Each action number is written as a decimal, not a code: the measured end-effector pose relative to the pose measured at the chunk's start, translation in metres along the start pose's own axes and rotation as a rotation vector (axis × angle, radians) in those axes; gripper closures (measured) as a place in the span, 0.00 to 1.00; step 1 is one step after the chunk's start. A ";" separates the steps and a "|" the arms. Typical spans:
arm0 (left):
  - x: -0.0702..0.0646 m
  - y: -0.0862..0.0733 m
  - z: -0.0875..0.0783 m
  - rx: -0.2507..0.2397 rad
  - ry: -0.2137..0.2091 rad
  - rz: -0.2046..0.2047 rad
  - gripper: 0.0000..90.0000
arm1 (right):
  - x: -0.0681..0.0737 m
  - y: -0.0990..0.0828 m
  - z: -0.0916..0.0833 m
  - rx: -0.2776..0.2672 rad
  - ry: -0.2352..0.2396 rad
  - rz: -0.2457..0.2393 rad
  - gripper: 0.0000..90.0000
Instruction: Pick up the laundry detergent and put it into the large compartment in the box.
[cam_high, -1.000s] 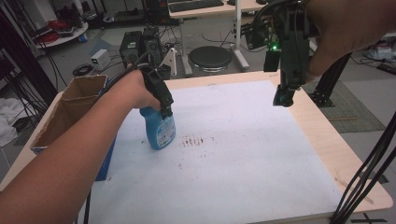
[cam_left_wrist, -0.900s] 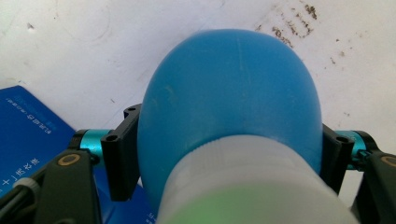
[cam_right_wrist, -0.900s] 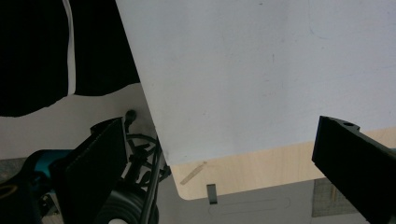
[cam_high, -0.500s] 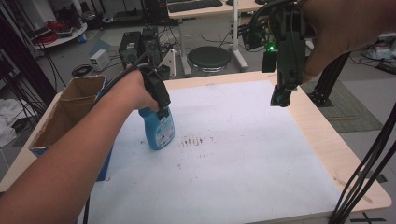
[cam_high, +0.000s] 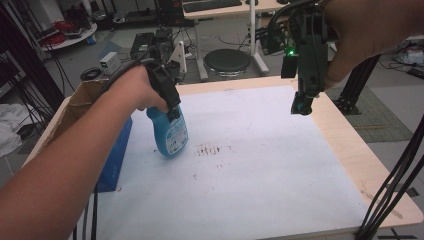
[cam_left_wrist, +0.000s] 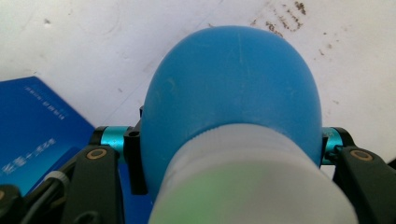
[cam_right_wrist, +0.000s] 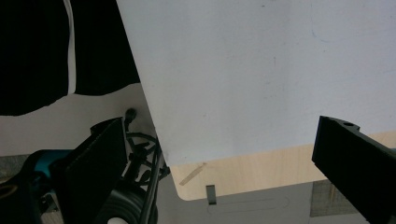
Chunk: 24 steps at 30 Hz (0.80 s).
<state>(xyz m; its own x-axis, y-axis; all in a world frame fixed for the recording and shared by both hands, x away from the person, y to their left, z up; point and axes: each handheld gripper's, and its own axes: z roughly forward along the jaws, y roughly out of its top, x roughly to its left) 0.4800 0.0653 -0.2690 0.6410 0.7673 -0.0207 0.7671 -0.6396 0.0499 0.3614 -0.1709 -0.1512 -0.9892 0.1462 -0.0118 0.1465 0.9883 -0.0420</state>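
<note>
Since earlier frame: bottle (cam_high: 170, 134) lifted, tilting toward stains (cam_high: 210, 150), centre frame. Left gripper (cam_left_wrist: 229, 154) fingers clamp it; right gripper (cam_high: 301, 107) fingers open. Keep nozzle aimed at marks.

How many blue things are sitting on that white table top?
2. A blue spray bottle stands left of the middle, clamped by the left gripper; a flat blue box lies at the left edge. Others may be hidden behind the forearm.

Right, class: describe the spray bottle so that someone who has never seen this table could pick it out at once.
Start at the white sheet covering the wooden table. Near its left edge, beside a flat dark-blue box, stands the rounded light-blue plastic spray bottle, held at its white top by the left hand-held gripper. It alone is upright and curved, right next to the brown smudges.
</note>
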 end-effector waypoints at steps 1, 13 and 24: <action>0.001 -0.002 -0.005 -0.006 0.000 -0.003 0.43 | 0.000 0.001 0.000 0.001 0.000 -0.007 0.03; 0.014 -0.034 -0.071 0.003 0.022 -0.030 0.43 | 0.002 0.012 0.002 0.008 0.005 -0.027 0.03; 0.029 -0.062 -0.125 -0.007 0.034 -0.075 0.43 | 0.003 0.020 0.001 0.008 0.007 -0.044 0.03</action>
<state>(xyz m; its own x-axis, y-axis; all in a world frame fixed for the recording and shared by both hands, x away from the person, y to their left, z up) 0.4484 0.1333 -0.1480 0.5807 0.8141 0.0092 0.8125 -0.5802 0.0563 0.3612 -0.1503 -0.1534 -0.9947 0.1032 -0.0030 0.1033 0.9934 -0.0503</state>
